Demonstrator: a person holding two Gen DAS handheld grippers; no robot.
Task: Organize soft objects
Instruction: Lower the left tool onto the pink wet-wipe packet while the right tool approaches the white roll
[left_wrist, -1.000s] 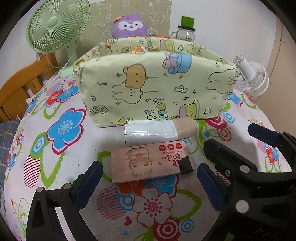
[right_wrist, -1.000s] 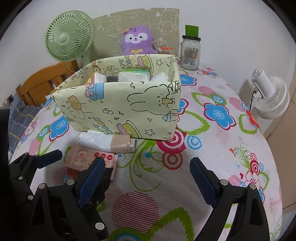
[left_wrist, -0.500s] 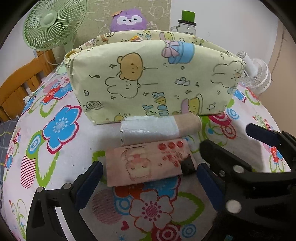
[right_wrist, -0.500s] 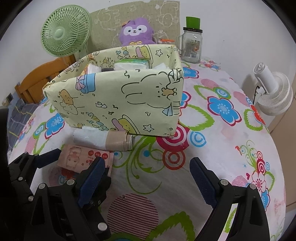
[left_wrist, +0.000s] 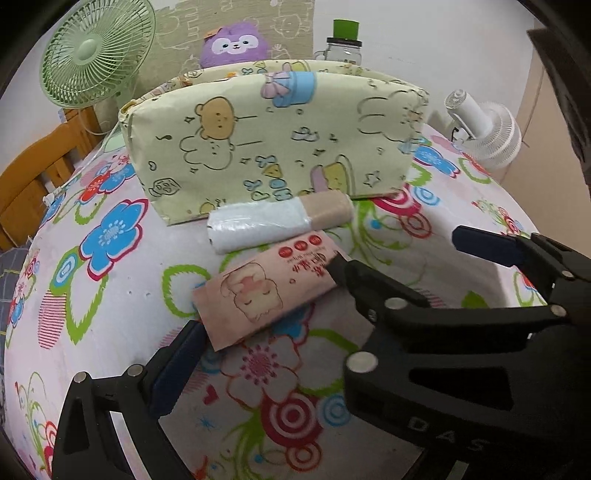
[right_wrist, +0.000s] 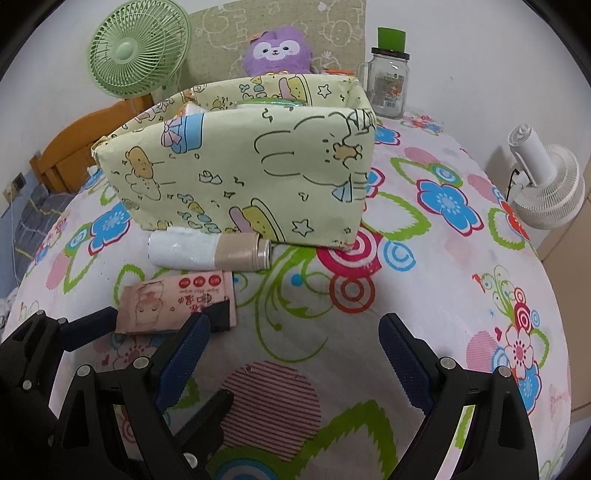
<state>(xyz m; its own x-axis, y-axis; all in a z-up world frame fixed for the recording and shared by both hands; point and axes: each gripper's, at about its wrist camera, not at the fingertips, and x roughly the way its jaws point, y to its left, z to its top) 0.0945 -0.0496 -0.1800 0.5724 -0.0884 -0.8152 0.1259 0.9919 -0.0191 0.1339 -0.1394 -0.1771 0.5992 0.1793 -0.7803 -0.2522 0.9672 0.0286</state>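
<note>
1. The desk (right_wrist: 424, 295) fills both views under a cloth of bright flowers and rings.
2. A pale yellow fabric bin (right_wrist: 240, 173) printed with cartoon animals stands upright toward the far side. A few packets show over its rim, though I cannot make them out.
3. A green fan (right_wrist: 136, 48) stands behind the bin on the left. A white fan (right_wrist: 550, 188) sits off the desk's right edge.
4. My right gripper (right_wrist: 295, 350) hovers over bare cloth near the front, its fingers spread wide with nothing between them.
5. A purple plush (right_wrist: 277, 48) sits behind the bin, against the wall.
6. A glass jar (right_wrist: 388, 85) with a green cap stands just right of the plush.
7. A roll (right_wrist: 207, 251), white with a beige band at one end, lies on its side just beside the bin's front wall.
8. The pink wipes pack (left_wrist: 266, 291) lies nearer to me than the roll, close to it but apart. My left gripper (left_wrist: 258, 310) has it: the fingers (left_wrist: 177, 365) press on its two short ends. I cannot tell whether it has left the desk.
</note>
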